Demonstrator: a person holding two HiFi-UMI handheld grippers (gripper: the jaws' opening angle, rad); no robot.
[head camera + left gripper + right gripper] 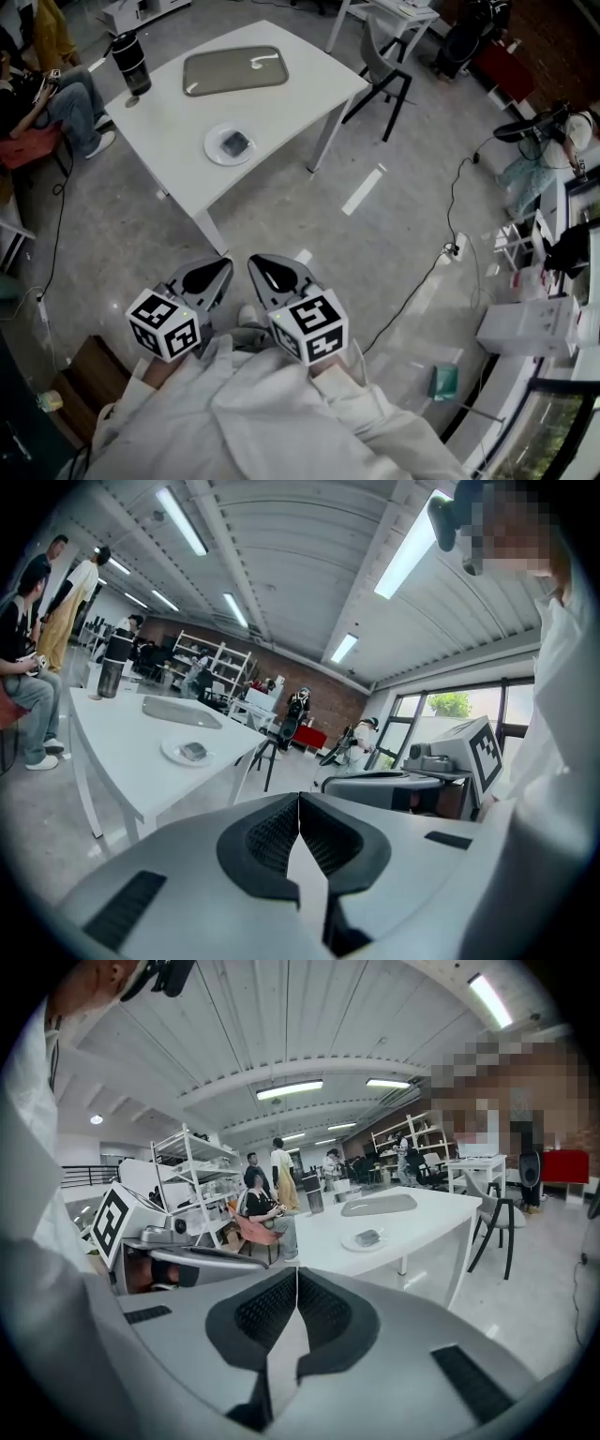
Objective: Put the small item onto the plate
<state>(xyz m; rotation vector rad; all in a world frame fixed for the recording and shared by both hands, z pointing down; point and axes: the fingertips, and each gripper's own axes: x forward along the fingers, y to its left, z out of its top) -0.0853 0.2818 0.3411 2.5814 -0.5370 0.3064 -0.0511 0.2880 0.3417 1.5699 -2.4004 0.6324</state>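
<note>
Grey polished floor [394, 234], white rectangular table [178, 112] upper left of the head view. On the table: a flat grey rounded-corner tray [234, 70], a black cylindrical tumbler [129, 61] at the far left corner, and a round white plate [214, 150] near the table's lower edge. The small item [234, 144] lies at the centre of the plate: dark, flat, squarish block, corners turned diagonal to the frame; long axis too small to tell. A dark-legged chair [380, 66] stands right of the table, and a seated person [37, 94] is at the upper left edge.

Left gripper [217, 272] and right gripper [264, 270] sit side by side low centre, well apart from the table, tips toward it. Gripper views only: ribbed white ceiling [300, 564] with strip lights [183, 522], open metal shelving [192, 1176], brick wall [309, 682] at the back, and standing people. Both views show black cross-hatched pads [323, 1312] pressed together, with nothing between either pair of jaws.
</note>
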